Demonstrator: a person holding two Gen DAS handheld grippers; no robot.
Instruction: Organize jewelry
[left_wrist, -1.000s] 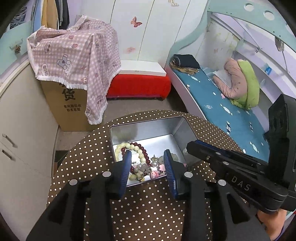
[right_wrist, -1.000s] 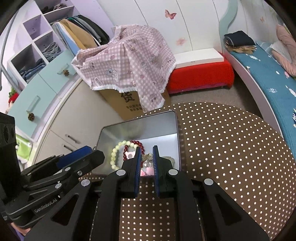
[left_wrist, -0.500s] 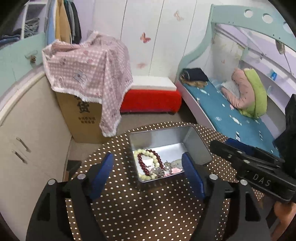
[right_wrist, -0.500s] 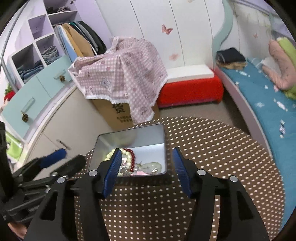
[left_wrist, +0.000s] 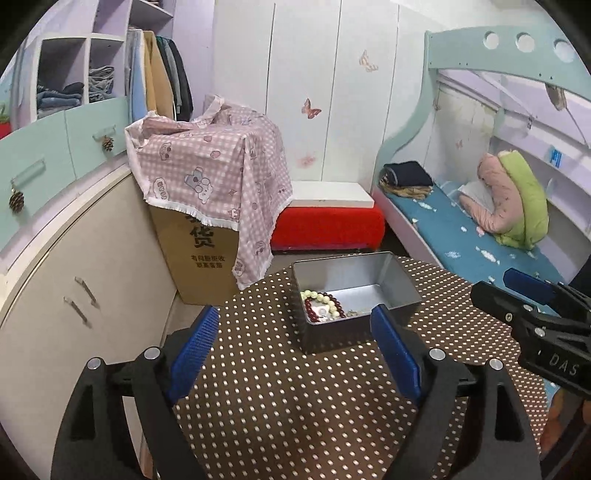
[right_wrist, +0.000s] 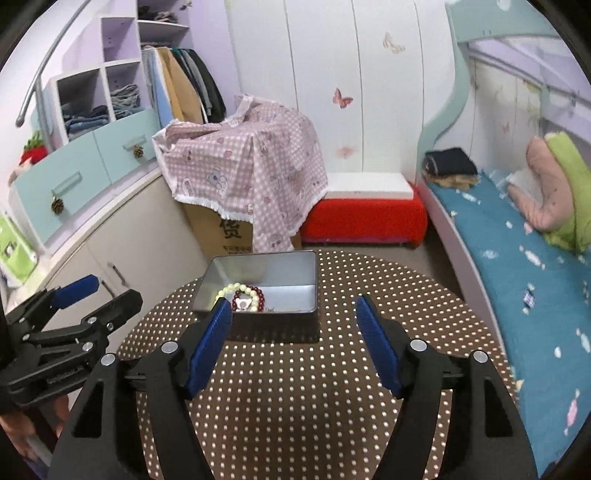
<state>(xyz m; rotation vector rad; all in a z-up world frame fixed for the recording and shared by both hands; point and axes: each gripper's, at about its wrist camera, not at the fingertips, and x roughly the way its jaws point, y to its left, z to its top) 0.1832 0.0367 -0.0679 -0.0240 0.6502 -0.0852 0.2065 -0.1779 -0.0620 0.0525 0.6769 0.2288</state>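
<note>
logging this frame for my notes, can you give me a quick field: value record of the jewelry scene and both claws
surface: round brown polka-dot table
container: open metal tin on the table, no lid in view
contents: pale bead bracelet, dark red bead bracelet, small mixed pieces, too small to tell apart
left claw: open, empty, short of the tin
right claw: open, empty, short of the tin
jewelry outside tin: none visible
background: pink checked cloth over a cardboard box, red bench
</note>
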